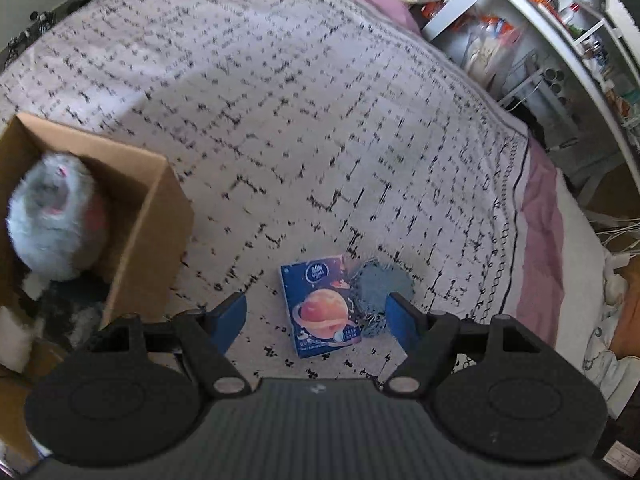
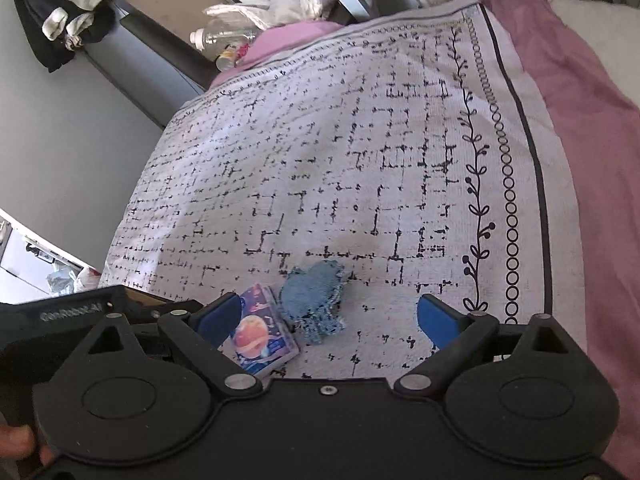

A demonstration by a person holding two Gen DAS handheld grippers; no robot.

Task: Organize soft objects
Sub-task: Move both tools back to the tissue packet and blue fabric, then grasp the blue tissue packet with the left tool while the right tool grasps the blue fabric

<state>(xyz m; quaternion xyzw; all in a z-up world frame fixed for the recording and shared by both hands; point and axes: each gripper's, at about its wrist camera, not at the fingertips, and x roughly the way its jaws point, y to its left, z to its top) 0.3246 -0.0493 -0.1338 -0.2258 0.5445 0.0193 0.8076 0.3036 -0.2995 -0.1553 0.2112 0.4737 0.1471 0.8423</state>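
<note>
A bed covered by a white blanket (image 1: 300, 120) printed with a broken black grid fills both wrist views. On it, near the foot edge, lies a small blue tissue pack (image 1: 320, 306) printed with an orange ringed planet, and touching its side a crumpled blue-grey knitted cloth (image 1: 378, 292).

The left gripper (image 1: 316, 316), black with blue finger pads, hangs above the blanket with its jaws spread and empty; the tissue pack sits in the gap between them in the picture and the cloth lies by the right-hand pad, neither one touched.

The right gripper (image 2: 328, 320) stands wider still, likewise holding nothing, with the tissue pack (image 2: 260, 336) by its left pad and the cloth (image 2: 314, 298) ahead of the gap.

To the left of the left wrist view stands an open brown cardboard box (image 1: 152, 216) on the blanket, holding a round, fluffy pale grey plush toy (image 1: 52, 216) with pink marks; it is blurred, so its form is uncertain.

A pink sheet (image 2: 580, 120) shows beyond the blanket's bordered edge.
</note>
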